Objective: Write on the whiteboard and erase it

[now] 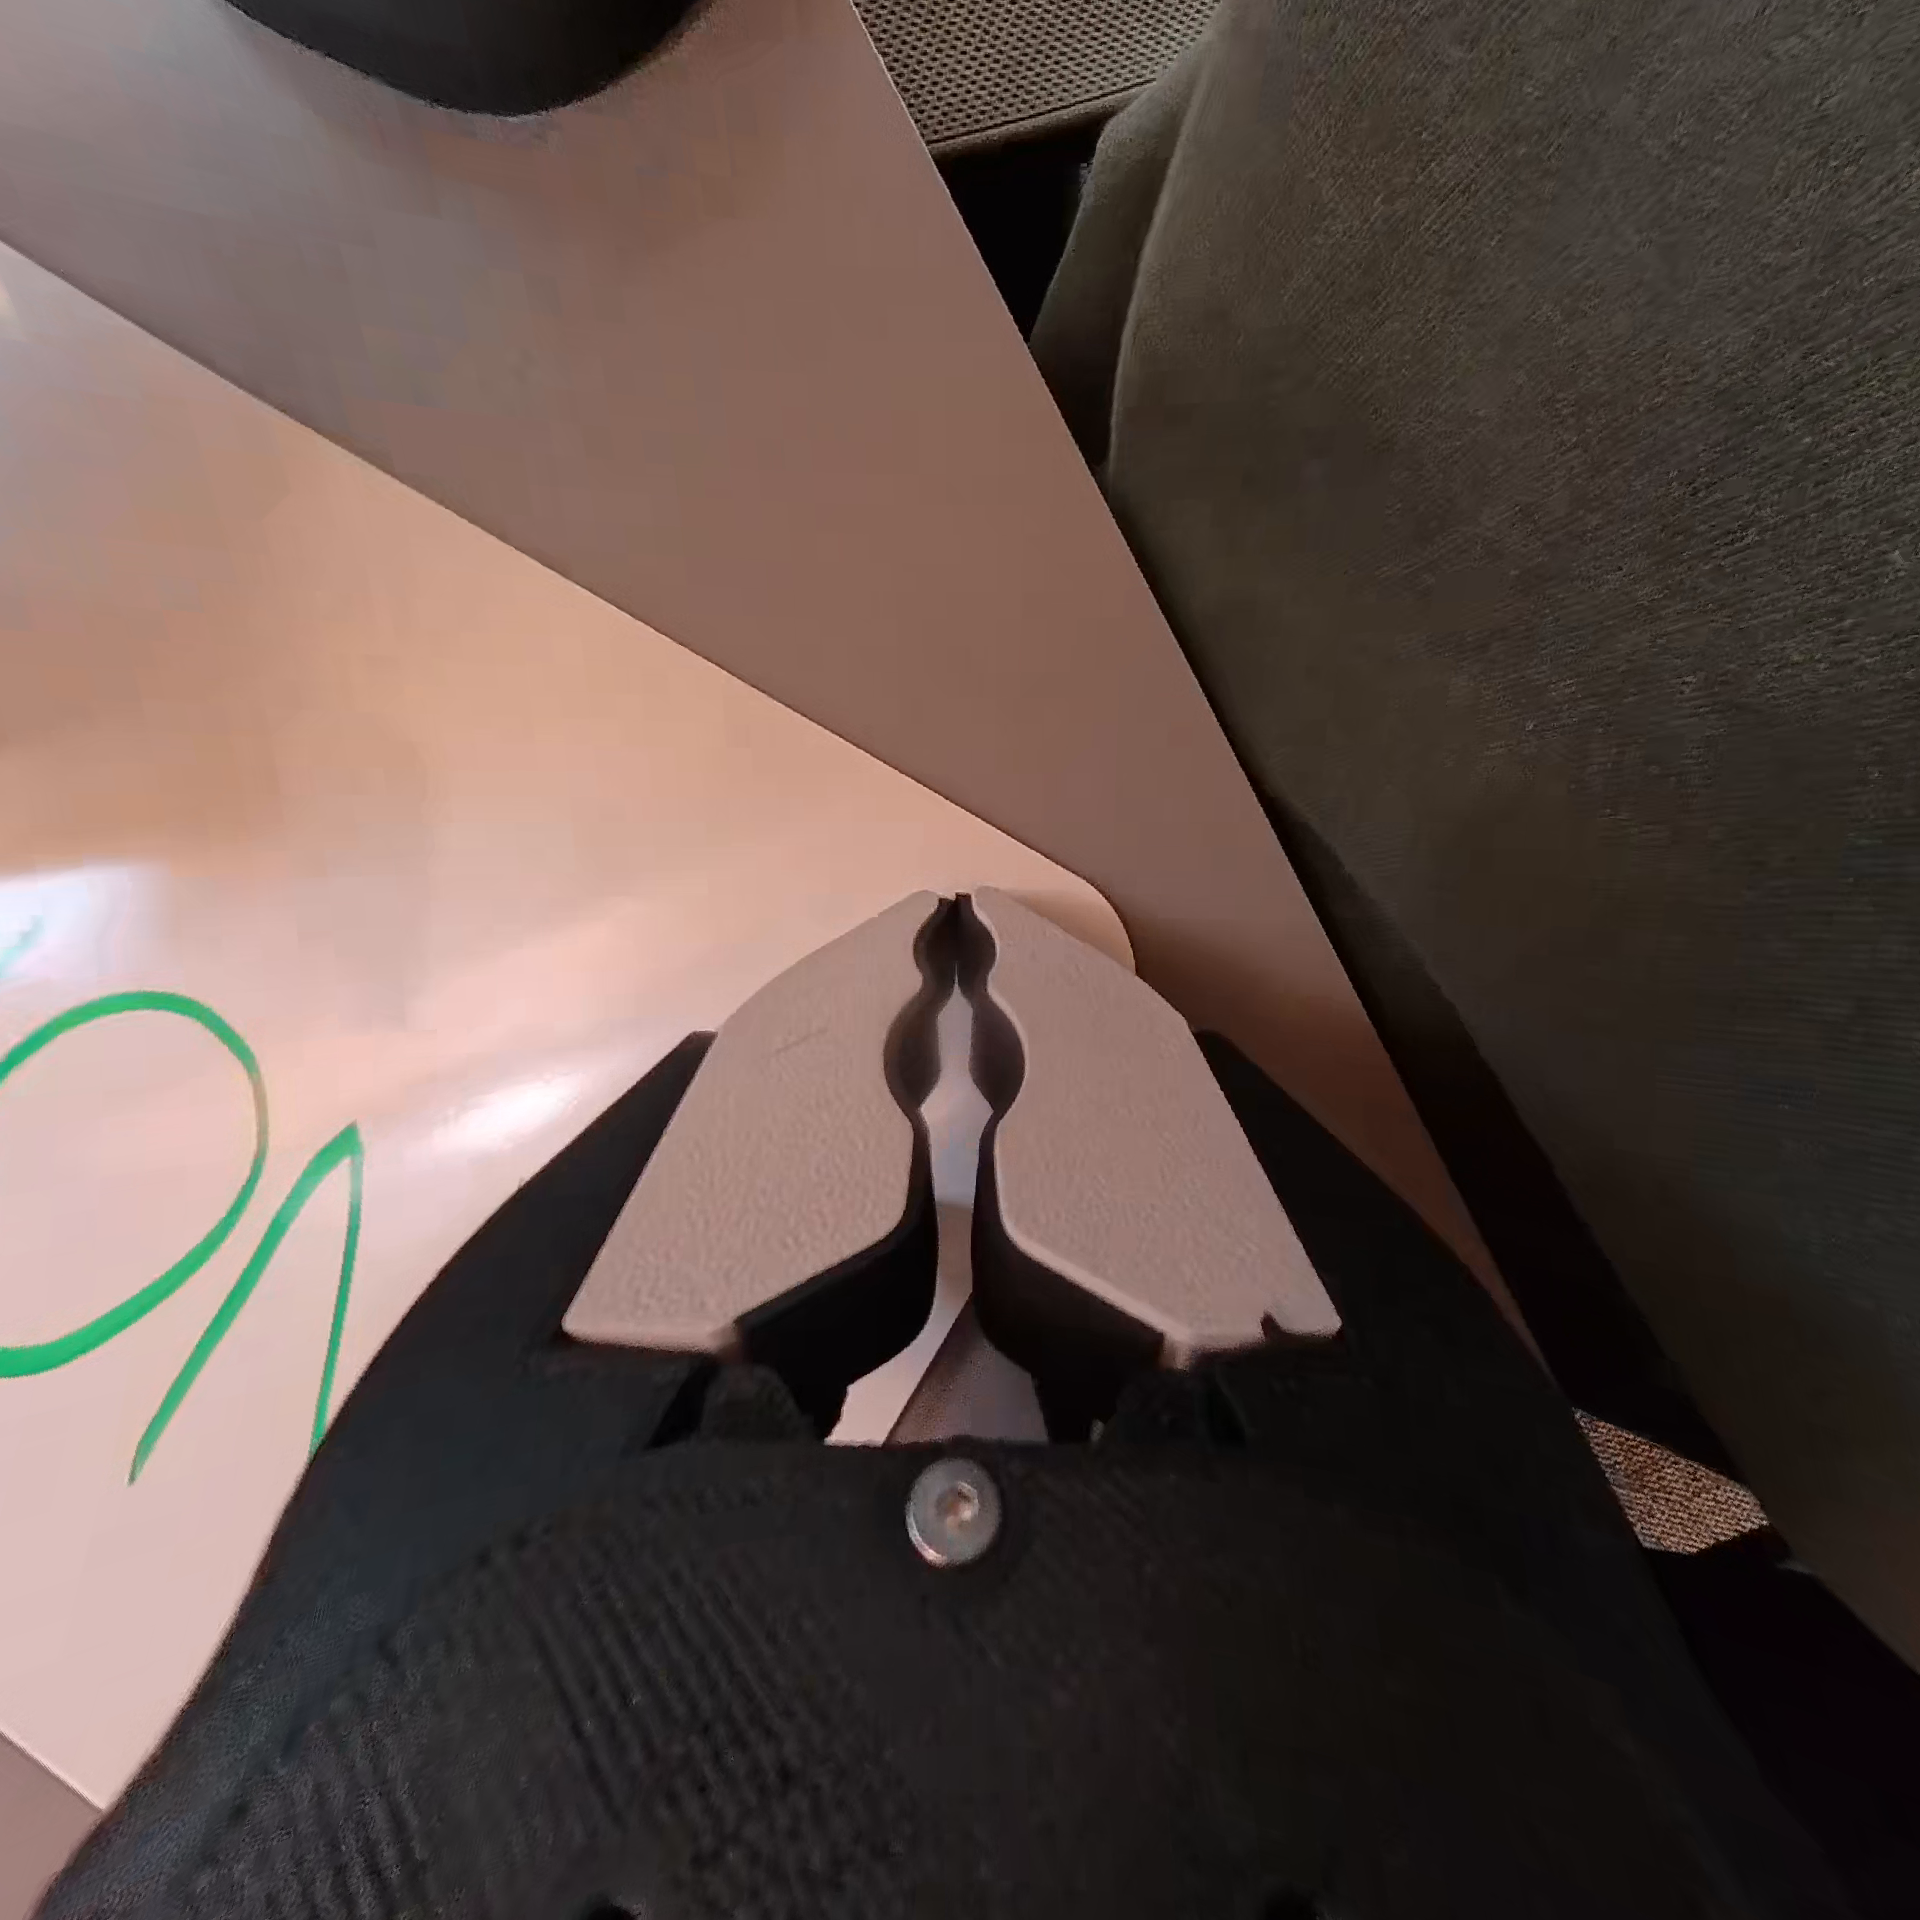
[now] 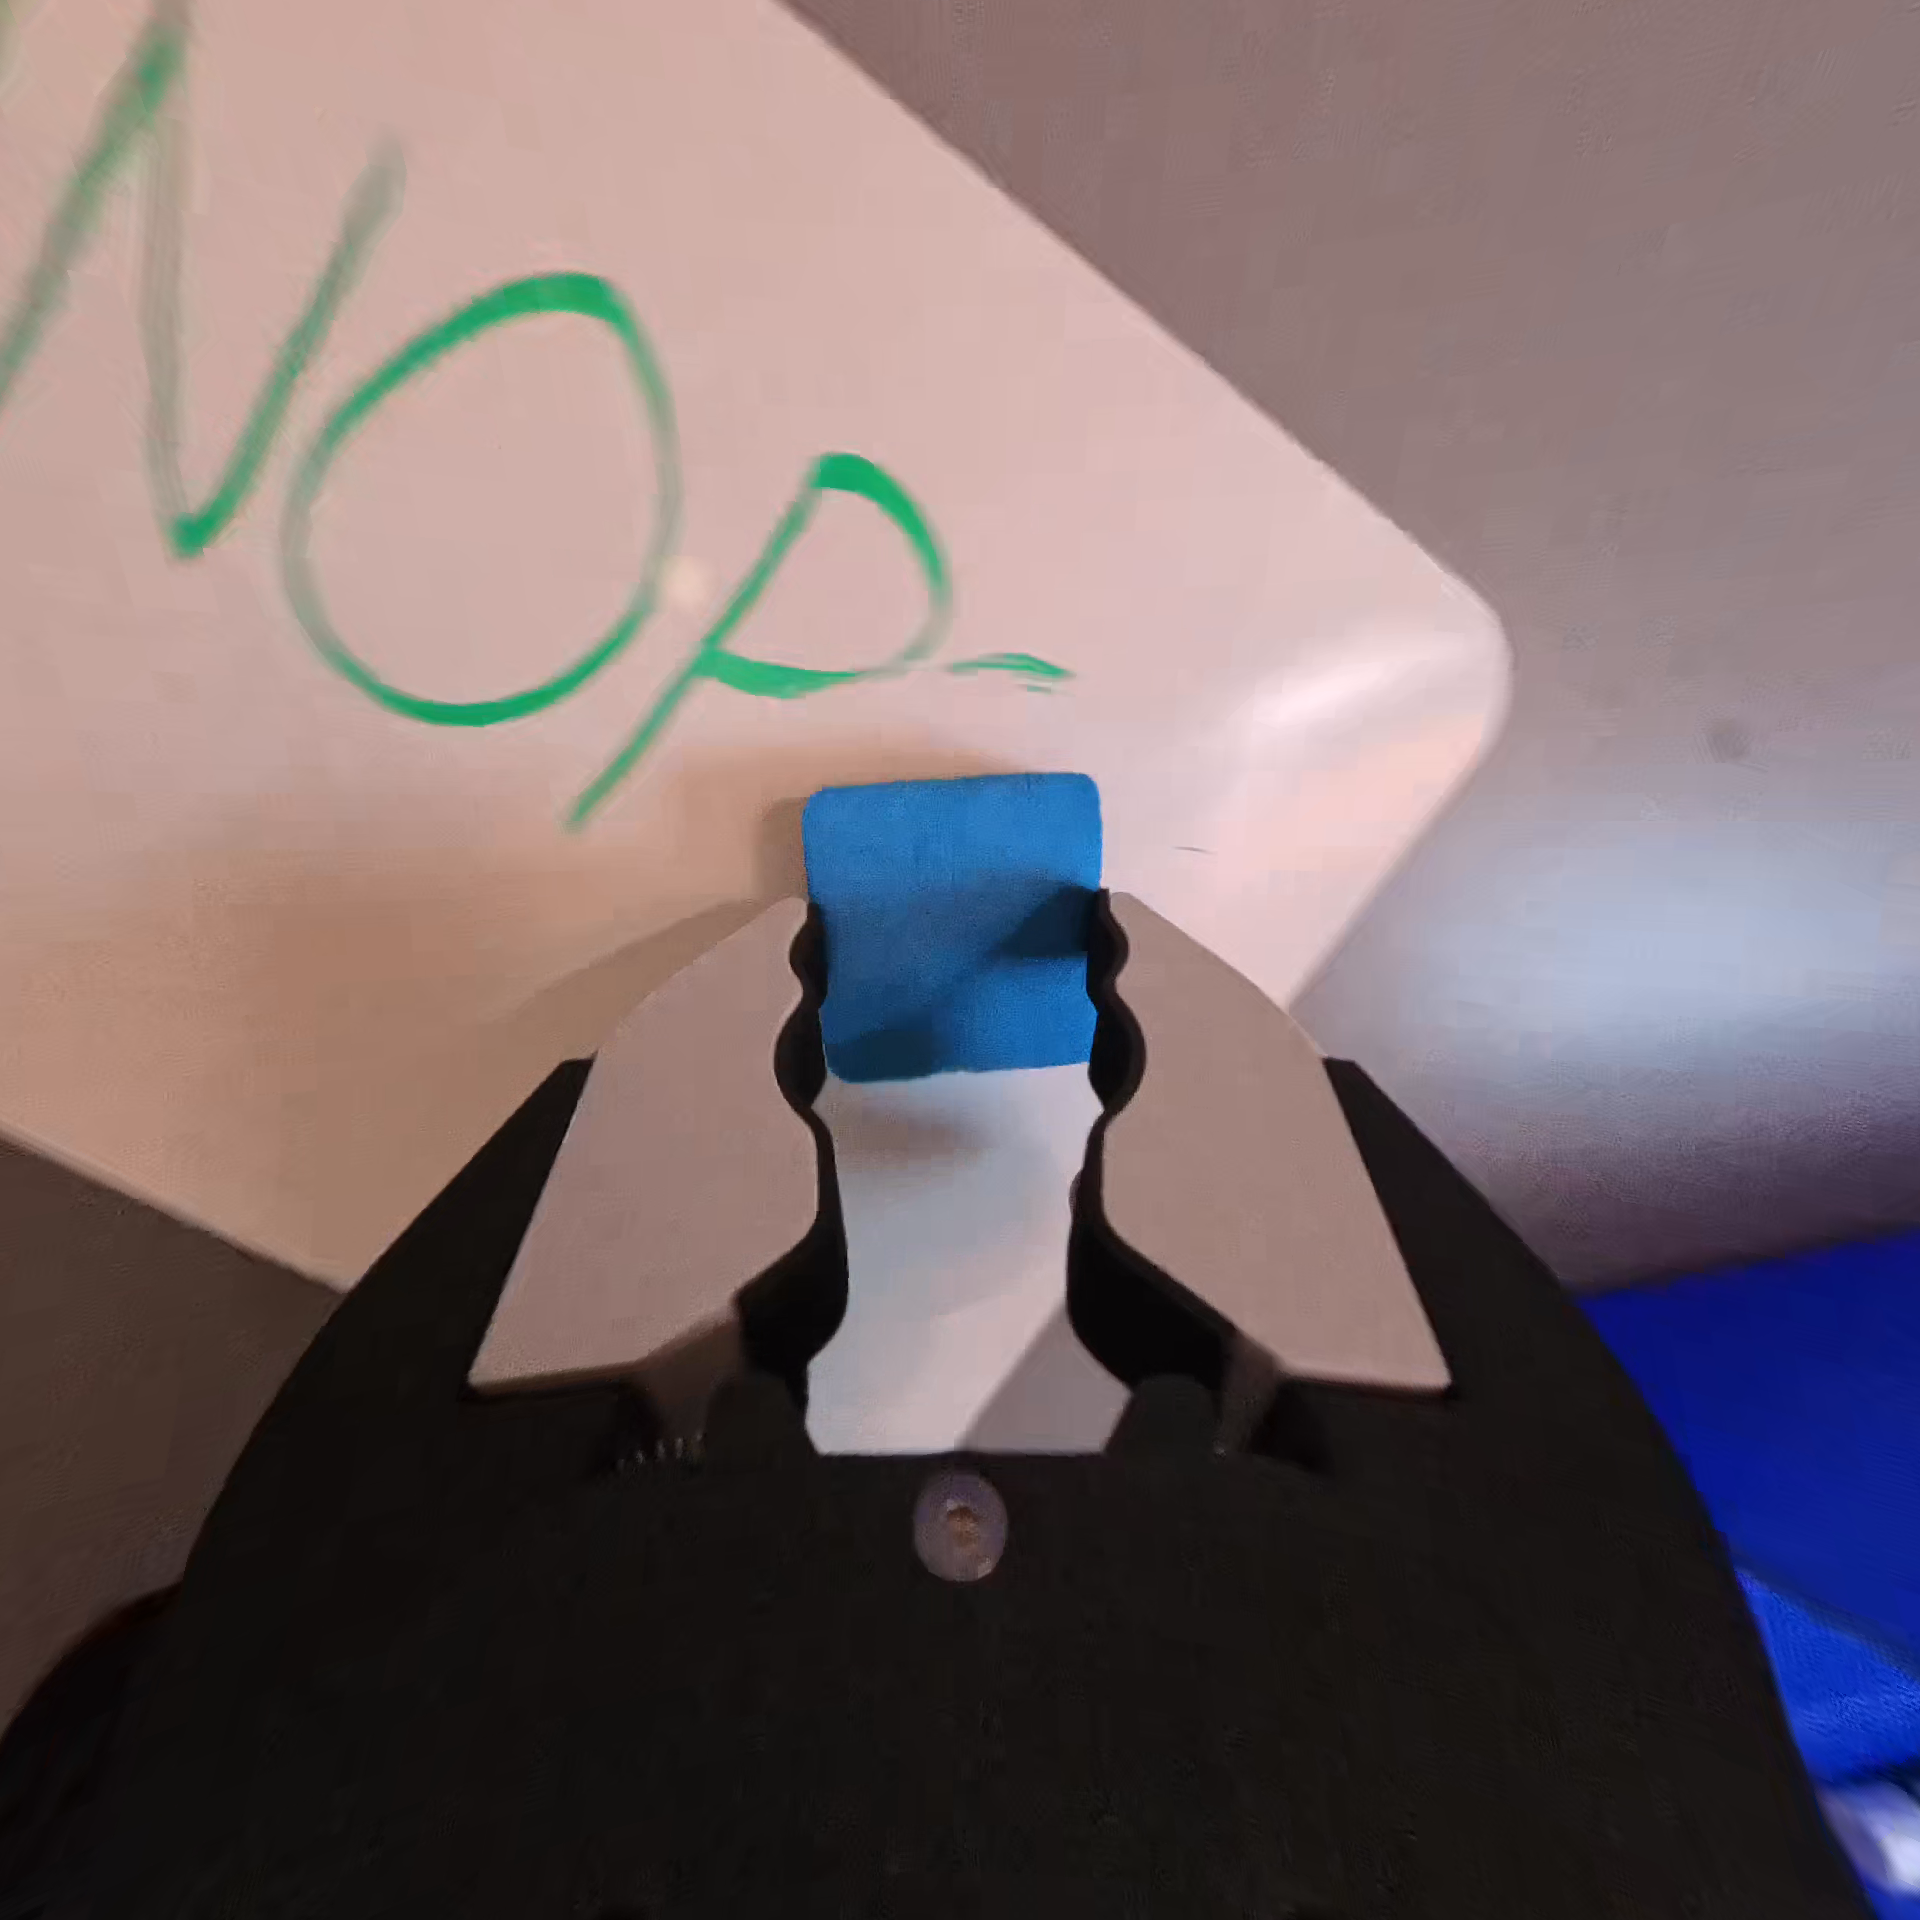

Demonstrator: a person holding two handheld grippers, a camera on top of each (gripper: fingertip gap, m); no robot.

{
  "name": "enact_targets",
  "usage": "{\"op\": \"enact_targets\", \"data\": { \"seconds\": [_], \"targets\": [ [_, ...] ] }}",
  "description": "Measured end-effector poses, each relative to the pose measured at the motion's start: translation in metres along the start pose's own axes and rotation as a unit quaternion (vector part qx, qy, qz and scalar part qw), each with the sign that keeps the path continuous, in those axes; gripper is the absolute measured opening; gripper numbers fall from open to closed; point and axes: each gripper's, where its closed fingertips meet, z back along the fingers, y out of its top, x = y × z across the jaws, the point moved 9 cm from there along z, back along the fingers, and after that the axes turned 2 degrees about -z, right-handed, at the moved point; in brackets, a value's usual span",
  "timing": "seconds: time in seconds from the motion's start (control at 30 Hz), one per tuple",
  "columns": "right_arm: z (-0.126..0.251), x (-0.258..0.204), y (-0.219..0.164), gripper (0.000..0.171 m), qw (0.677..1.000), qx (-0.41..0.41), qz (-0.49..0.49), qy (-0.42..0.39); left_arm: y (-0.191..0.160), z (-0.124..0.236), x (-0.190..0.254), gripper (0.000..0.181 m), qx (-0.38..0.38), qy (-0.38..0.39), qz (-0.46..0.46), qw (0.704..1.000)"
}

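We hold the right tool clamped on a blue eraser at frame centre, against the whiteboard just below the partly smeared green writing at upper left. Our left tool – fingers pressed together, empty – sits over the whiteboard's rounded corner on the grey worktop.

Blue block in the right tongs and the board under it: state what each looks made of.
Blue block: probably soft foam or felt; matte, finely grainy face, rounded corners, no shine. Whiteboard: a hard, smooth, glossy sheet, likely coated; it shows bright glare patches, and the green marker strokes sit on its surface.
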Motion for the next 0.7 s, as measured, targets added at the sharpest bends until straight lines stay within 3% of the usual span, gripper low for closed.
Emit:
{"op": "enact_targets", "data": {
  "seconds": [0.1, 0.17, 0.27, 0.37, 0.43, 0.5, 0.6, 0.7],
  "targets": [
    [-0.013, 0.033, 0.021, 0.049, 0.999, 0.025, -0.041, -0.015, 0.000, 0.000, 0.001, 0.001, -0.002, 0.005, -0.003, 1.000],
    [-0.015, -0.008, 0.033, 0.049, 0.998, 0.042, 0.034, 0.017, 0.000, 0.000, 0.001, 0.001, -0.001, 0.003, -0.002, 1.000],
    [-0.004, -0.046, 0.013, 0.049, 0.994, 0.041, 0.093, 0.037, 0.000, 0.000, 0.001, 0.001, 0.000, 0.000, -0.001, 1.000],
    [-0.002, 0.020, -0.004, 0.049, 0.999, 0.034, -0.031, -0.013, 0.000, 0.000, 0.001, 0.001, -0.001, 0.003, -0.004, 1.000],
    [-0.010, 0.032, 0.010, 0.049, 0.997, 0.046, -0.051, -0.025, 0.000, 0.000, 0.002, 0.001, -0.002, 0.004, -0.004, 1.000],
    [-0.013, -0.012, 0.025, 0.049, 0.998, 0.059, 0.028, 0.015, 0.000, 0.000, 0.001, 0.001, 0.002, 0.000, -0.001, 1.000],
    [0.000, -0.057, 0.004, 0.049, 0.992, 0.040, 0.112, 0.051, -0.001, -0.001, 0.001, 0.001, 0.002, 0.001, -0.001, 1.000],
    [-0.001, 0.001, -0.005, 0.049, 1.000, 0.023, 0.005, -0.010, 0.000, -0.001, 0.001, 0.001, 0.000, 0.001, -0.004, 1.000]
  ]
}}
